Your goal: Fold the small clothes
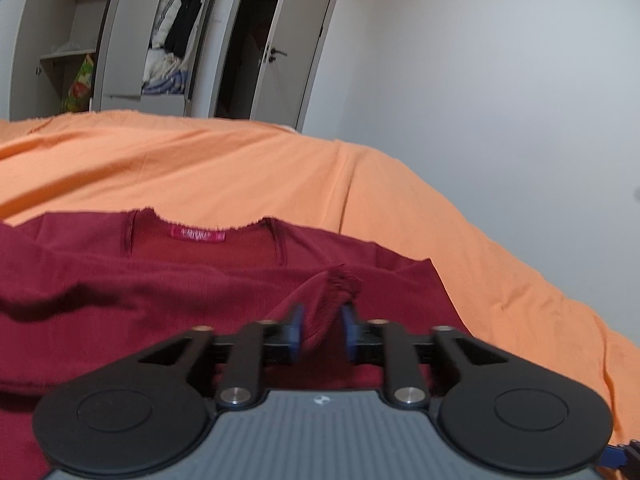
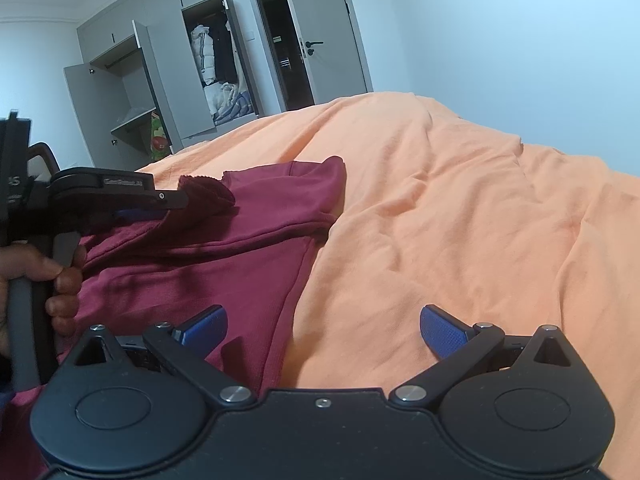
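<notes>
Dark red shirt (image 1: 200,276) lies spread on the orange bedspread (image 1: 240,168), neck opening and pink collar label (image 1: 198,235) facing up at the far side in the left wrist view. Left gripper (image 1: 322,332) is clamped on a bunched fold of the shirt's fabric; frayed edge of that fold sticks up past the 2 blue pads (image 1: 296,330). The pinched fabric is lifted off the rest of the shirt, which stays flat below.

Right wrist view: right gripper (image 2: 322,334) has its jaws spread wide, nothing between them. Its left blue pad (image 2: 206,330) sits over the shirt's near edge, its right pad over bare bedspread (image 2: 460,208). Shirt (image 2: 224,264) fills the left half of this view, one sleeve end (image 2: 320,184) folded toward the far side. Left gripper (image 2: 172,198) shows side-on at the left with the red fold (image 2: 208,194) held in its tip. A hand (image 2: 52,280) grips its grey handle.

Background: grey wardrobe (image 2: 160,80) with doors open, clothes inside, and an open room door (image 2: 316,40).
</notes>
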Motion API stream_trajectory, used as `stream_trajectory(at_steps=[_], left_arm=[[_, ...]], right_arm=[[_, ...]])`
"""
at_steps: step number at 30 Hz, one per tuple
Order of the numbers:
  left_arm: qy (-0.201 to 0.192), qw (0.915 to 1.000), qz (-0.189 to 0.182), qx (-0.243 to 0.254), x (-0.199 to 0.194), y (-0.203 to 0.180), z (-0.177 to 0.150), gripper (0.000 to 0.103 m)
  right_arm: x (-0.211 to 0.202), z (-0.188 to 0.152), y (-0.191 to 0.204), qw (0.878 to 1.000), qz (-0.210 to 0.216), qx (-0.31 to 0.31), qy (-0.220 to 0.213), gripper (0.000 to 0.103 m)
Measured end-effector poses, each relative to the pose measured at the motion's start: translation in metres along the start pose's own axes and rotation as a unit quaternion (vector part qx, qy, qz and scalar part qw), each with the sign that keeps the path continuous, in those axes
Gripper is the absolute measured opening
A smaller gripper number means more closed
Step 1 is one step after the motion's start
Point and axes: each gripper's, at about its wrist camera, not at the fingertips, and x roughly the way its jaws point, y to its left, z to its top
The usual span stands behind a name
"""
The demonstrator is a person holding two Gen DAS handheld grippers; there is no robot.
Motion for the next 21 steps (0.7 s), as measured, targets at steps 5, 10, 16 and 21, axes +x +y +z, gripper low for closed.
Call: stream_trajectory(at_steps=[5, 10, 16, 21], left_arm=[[0.005, 0.9985, 0.048, -0.024, -0.024, 0.001, -0.006, 0.086], [-0.002, 0.9934, 0.106, -0.045, -0.052, 0.011, -0.007, 0.098], [-0.042, 0.9812, 0.172, -0.076, -0.107, 0.053, 0.006, 0.102], [-0.076, 0.9652, 0.23, -0.098, -0.156, 0.097, 0.025, 0.102]], right_arm=[[0.006, -0.001, 0.002, 1.0, 0.005, 0.008, 0.004, 0.102], [0.008, -0.003, 0.007, 1.0, 0.009, 0.008, 0.004, 0.102], [0.012, -0.002, 0.013, 1.0, 0.018, 0.002, 0.0, 0.102], [0.016, 0.001, 0.025, 0.999, 0.033, -0.002, -0.008, 0.102]])
